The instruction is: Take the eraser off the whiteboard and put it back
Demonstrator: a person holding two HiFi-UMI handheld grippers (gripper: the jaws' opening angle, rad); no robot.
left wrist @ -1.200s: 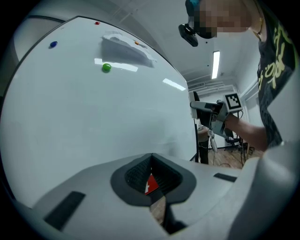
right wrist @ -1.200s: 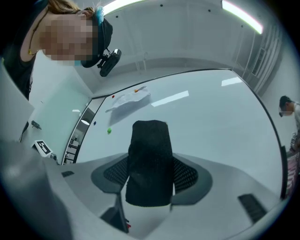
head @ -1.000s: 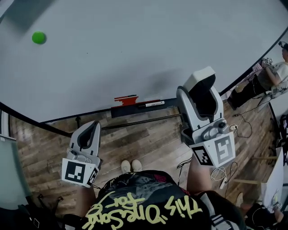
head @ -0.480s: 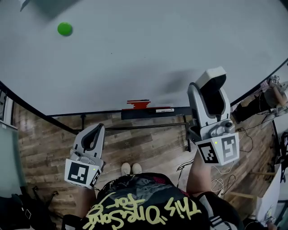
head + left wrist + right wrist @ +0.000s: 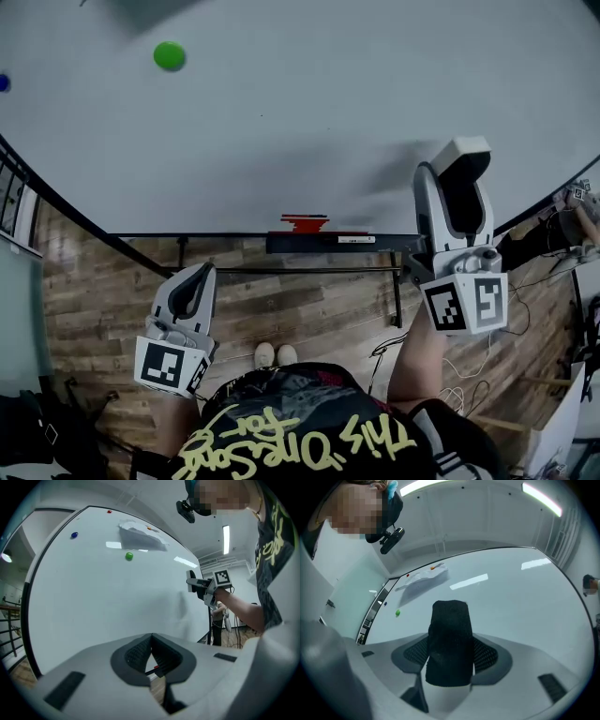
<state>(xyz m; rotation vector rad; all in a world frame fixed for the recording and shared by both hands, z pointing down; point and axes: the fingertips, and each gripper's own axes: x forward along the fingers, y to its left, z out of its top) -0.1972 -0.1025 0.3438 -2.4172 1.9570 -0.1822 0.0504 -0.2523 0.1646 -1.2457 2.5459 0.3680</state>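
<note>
Eraser [image 5: 449, 639], black and fuzzy, is clamped upright between the jaws of the right gripper [image 5: 450, 660], which is raised in front of the lower right part of the whiteboard [image 5: 328, 112]. The left gripper [image 5: 151, 641] hangs low beside the person's body, jaws pinched together on nothing. A green magnet [image 5: 169, 54] sits high on the board, well apart from the eraser.

eraser [image 5: 449, 641] in right hand-held gripper [image 5: 457, 187] before whiteboard [image 5: 300, 122], tray [image 5: 337, 244] at its lower edge
</note>
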